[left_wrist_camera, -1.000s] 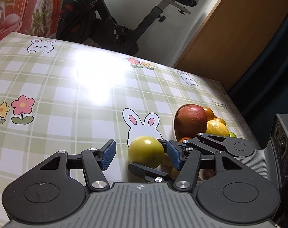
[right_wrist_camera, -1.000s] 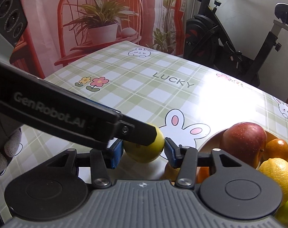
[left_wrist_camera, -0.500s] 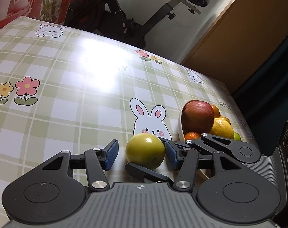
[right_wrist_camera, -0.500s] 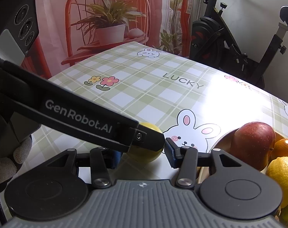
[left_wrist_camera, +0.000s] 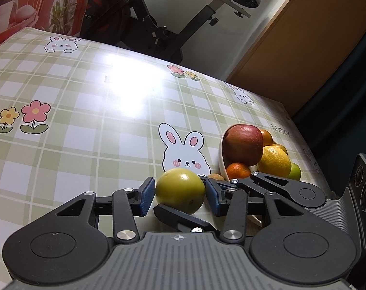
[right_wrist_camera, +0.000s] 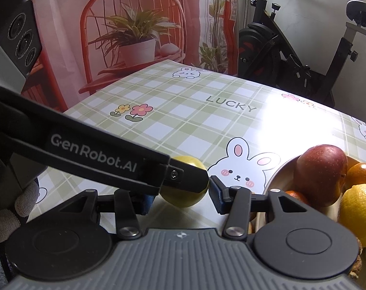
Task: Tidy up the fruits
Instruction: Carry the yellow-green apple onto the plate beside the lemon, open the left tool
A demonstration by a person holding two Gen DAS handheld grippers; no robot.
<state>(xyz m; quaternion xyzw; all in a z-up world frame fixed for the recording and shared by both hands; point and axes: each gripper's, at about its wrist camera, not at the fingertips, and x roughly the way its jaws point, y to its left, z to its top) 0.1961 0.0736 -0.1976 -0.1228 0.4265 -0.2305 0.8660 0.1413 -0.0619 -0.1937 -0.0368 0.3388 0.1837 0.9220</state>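
A yellow-green round fruit (left_wrist_camera: 180,189) (right_wrist_camera: 186,197) sits low over the checked tablecloth, and my right gripper (right_wrist_camera: 181,200) is shut on it. My left gripper (left_wrist_camera: 180,194) is open. Its blue pads (left_wrist_camera: 148,193) flank the same fruit with slivers of gap. The right gripper's black fingers (left_wrist_camera: 267,181) cross in front of and behind the fruit in the left wrist view. The left gripper's finger (right_wrist_camera: 110,152) hides the right gripper's left pad. Just to the right stands a white bowl (left_wrist_camera: 222,155) (right_wrist_camera: 277,176) holding a red apple (left_wrist_camera: 243,145) (right_wrist_camera: 320,174), a lemon (left_wrist_camera: 274,162) and tangerines (left_wrist_camera: 238,170).
A small brown fruit (left_wrist_camera: 215,176) lies on the table beside the bowl. An exercise bike (left_wrist_camera: 158,31) stands beyond the table's far edge. A potted plant (right_wrist_camera: 134,43) sits on a red chair. A gloved hand (right_wrist_camera: 13,207) holds the left gripper.
The left gripper's pads have narrowed in on the fruit from both sides. Both grippers and the fruit drifted together over the tablecloth, and the fruit stayed fixed between the right gripper's pads.
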